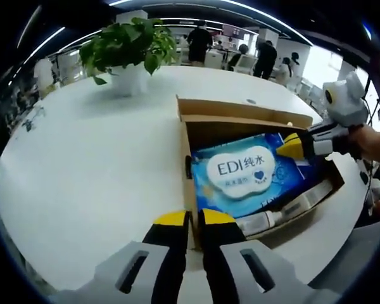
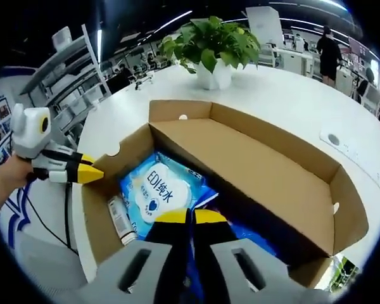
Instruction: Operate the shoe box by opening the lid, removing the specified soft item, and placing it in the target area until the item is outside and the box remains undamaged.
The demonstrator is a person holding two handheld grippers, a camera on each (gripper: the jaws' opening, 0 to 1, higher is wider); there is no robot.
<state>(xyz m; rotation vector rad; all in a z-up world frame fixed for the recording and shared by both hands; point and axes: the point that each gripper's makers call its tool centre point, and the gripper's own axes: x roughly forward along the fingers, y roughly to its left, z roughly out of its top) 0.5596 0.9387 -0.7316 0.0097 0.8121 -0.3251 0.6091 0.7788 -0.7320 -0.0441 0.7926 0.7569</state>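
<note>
Right gripper view: wipes pack [image 2: 157, 193] lies lengthwise along the shoe box [image 2: 266, 171], both hand-held grippers closed empty.

wipes pack [image 1: 247, 174] in shoe box [image 1: 240, 109] | box on table [image 1: 95, 158] | plant [image 1: 128, 45] behind

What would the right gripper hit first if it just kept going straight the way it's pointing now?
Most likely the blue wet-wipes pack lying in the open shoe box. The right gripper, jaws together, points down into the box just above the pack. Depth is unclear, so it may already be touching.
</note>
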